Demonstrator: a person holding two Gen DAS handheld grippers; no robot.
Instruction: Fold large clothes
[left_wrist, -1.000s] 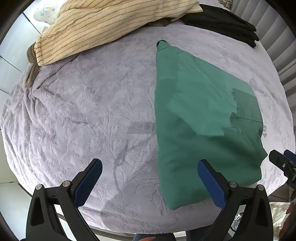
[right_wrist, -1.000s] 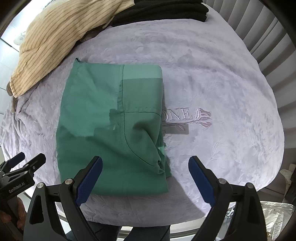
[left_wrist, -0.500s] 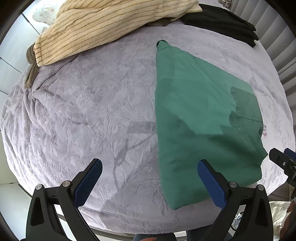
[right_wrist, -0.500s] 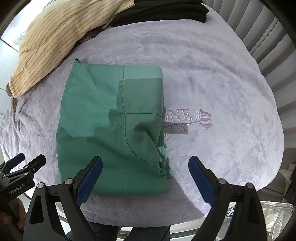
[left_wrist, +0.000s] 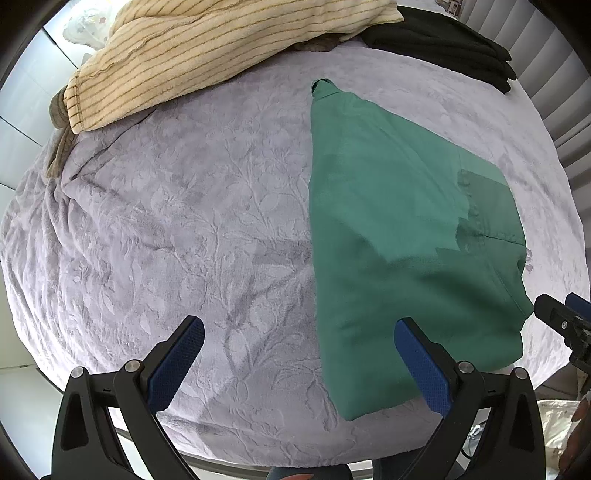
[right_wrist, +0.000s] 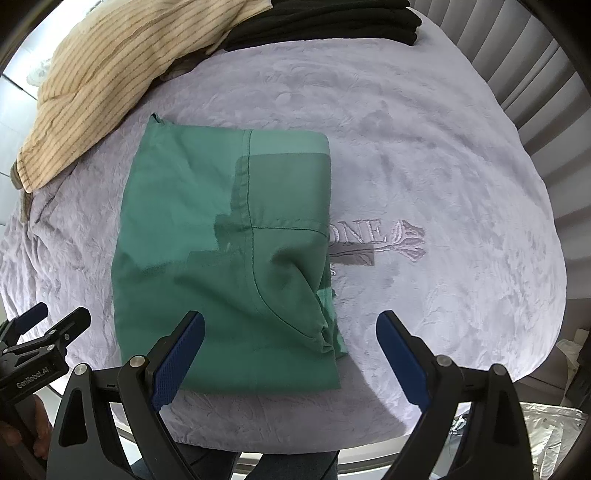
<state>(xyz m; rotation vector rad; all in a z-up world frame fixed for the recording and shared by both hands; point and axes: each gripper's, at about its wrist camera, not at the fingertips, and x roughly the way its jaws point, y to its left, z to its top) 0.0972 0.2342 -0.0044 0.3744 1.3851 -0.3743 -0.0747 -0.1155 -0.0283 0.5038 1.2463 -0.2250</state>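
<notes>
A green garment lies folded into a flat rectangle on the lilac blanket. My left gripper hovers open above the blanket near the garment's near left edge, its right finger over the cloth. My right gripper hangs open above the garment's near right corner, holding nothing. The right gripper also shows at the left wrist view's right edge, and the left gripper at the right wrist view's left edge.
A cream striped blanket is heaped at the far left. A stack of black clothes lies at the far edge. Grey vertical slats stand to the right. Embroidered lettering marks the lilac blanket beside the garment.
</notes>
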